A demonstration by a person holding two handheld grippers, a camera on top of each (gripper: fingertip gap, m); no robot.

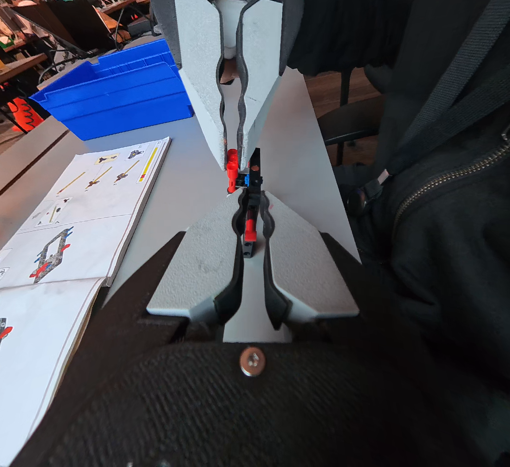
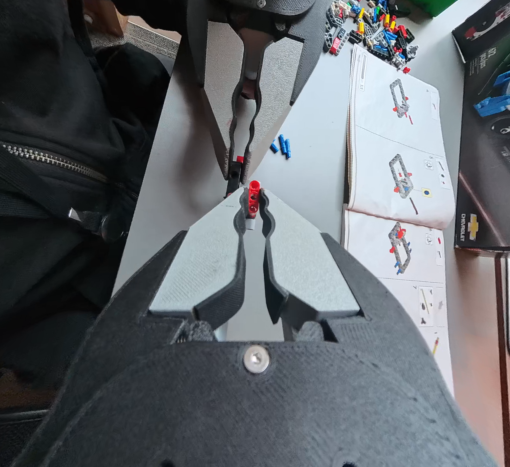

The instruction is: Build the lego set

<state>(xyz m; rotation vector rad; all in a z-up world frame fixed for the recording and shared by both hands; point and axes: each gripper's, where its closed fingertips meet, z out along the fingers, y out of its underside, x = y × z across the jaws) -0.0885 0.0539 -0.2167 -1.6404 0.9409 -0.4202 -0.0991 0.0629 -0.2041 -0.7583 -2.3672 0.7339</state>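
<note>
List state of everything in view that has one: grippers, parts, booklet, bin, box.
Left gripper: shut on black beam.
Black beam: held off the table, red and blue pins fitted.
Right gripper: shut on red connector.
Red connector: held, at the beam's end.
Booklet: open, flat on table.
Blue bin: upright; contents hidden.
Blue pins: loose on table.
Parts pile: loose, unsorted.
Box: lying on table.

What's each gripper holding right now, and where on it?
Left gripper pinches the black beam across its middle; right gripper clamps the red connector by its sides.
</note>
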